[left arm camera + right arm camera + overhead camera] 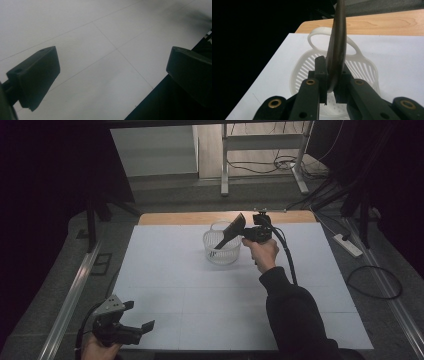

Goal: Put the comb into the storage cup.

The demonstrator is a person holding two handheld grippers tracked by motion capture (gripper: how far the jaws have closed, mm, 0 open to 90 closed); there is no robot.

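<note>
Right gripper view: a dark, flat spatula point(337, 47) stands on edge between the two black jaws of the right gripper point(331, 86) – they are pinched onto its lower part, and the rest of it rises past the top of the frame. Right behind and below it sits a white slotted basket point(362, 67) with a loop handle, on the white table cover point(402, 60). In the high view the spatula point(230, 232) slants over the basket point(221, 251), its lower tip inside the rim, the right gripper point(248, 234) just beside the basket – toward the table's far edge. The left gripper point(140, 316) hangs well apart at the near left corner, jaws spread wide over bare cover.
</note>
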